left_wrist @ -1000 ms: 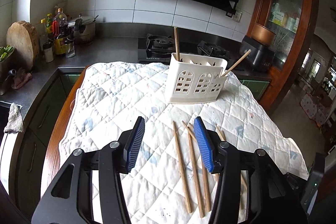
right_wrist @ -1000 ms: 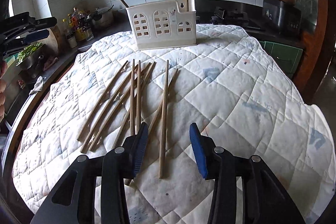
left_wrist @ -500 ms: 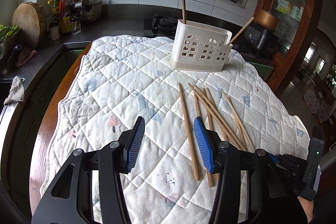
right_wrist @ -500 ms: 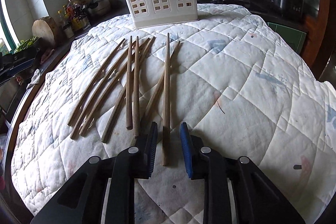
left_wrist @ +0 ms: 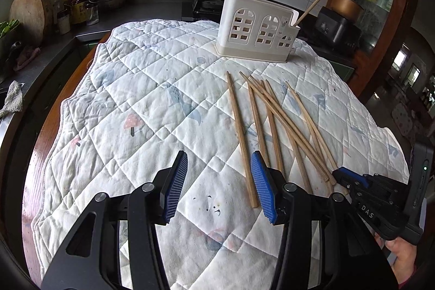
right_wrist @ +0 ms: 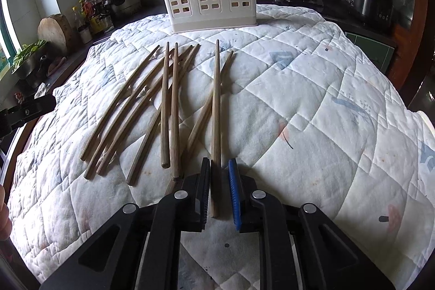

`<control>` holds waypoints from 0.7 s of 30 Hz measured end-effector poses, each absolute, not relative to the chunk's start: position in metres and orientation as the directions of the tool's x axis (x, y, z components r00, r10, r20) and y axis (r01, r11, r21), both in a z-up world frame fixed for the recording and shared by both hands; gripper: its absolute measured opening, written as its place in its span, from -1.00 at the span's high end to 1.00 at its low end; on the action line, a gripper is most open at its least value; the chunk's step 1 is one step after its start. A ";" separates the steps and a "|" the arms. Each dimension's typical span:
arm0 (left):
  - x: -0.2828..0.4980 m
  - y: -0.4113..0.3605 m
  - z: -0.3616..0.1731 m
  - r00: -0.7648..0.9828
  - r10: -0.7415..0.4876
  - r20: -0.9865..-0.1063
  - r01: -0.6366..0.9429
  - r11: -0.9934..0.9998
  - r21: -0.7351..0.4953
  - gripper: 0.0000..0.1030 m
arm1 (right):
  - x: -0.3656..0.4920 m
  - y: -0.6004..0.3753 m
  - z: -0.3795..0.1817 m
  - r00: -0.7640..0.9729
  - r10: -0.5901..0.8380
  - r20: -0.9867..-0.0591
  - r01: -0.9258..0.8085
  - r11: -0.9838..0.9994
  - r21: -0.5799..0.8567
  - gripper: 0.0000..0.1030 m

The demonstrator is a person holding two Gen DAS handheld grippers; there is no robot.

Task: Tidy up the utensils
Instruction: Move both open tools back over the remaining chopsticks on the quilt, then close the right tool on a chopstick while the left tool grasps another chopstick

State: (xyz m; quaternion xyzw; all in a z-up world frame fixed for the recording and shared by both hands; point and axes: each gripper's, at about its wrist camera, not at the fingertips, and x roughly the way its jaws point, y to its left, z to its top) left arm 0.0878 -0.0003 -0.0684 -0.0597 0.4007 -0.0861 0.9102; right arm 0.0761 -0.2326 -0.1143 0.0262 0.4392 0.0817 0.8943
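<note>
Soft daylight fills both my views, and it comes from a window (right_wrist: 8, 42) at nine o'clock in my right view. The white quilt (left_wrist: 152, 99) is evenly bright, with only faint shadows under the chopsticks (right_wrist: 168, 105). A glossy glare streaks the wooden bench (left_wrist: 35, 156) edge. Everything is sharp at centre; the fisheye bends lines strongly outward, and the corners go black.
</note>
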 end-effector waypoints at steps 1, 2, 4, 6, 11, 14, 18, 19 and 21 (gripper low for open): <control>0.088 -0.002 -0.070 0.661 -0.205 -0.722 0.113 0.978 -0.174 0.05 | 0.076 -0.233 -0.114 0.601 0.169 -0.781 -0.123 0.985 0.119 0.84; 0.087 -0.004 -0.072 0.659 -0.205 -0.724 0.119 0.978 -0.169 0.05 | 0.076 -0.232 -0.114 0.601 0.168 -0.781 -0.123 0.985 0.118 0.86; 0.087 -0.009 -0.075 0.651 -0.211 -0.729 0.132 0.977 -0.165 0.06 | 0.076 -0.232 -0.114 0.601 0.168 -0.781 -0.123 0.985 0.117 0.86; 0.087 -0.013 -0.080 0.641 -0.224 -0.734 0.147 0.975 -0.169 0.08 | 0.076 -0.232 -0.114 0.604 0.170 -0.779 -0.120 0.985 0.122 0.86; 0.092 -0.022 -0.093 0.606 -0.250 -0.755 0.169 0.968 -0.185 0.09 | 0.072 -0.236 -0.109 0.616 0.177 -0.768 -0.112 0.984 0.137 0.86; 0.096 -0.027 -0.101 0.587 -0.256 -0.768 0.175 0.966 -0.188 0.31 | 0.070 -0.238 -0.105 0.626 0.183 -0.758 -0.112 0.983 0.145 0.86; 0.103 -0.033 -0.108 0.573 -0.262 -0.776 0.177 0.965 -0.195 0.58 | 0.067 -0.237 -0.097 0.641 0.184 -0.745 -0.120 0.983 0.140 0.86; 0.105 -0.035 -0.109 0.570 -0.265 -0.778 0.180 0.964 -0.197 0.60 | 0.066 -0.237 -0.096 0.645 0.182 -0.742 -0.122 0.983 0.136 0.86; 0.107 -0.037 -0.110 0.569 -0.263 -0.779 0.179 0.964 -0.195 0.61 | 0.065 -0.237 -0.093 0.654 0.179 -0.735 -0.122 0.984 0.131 0.86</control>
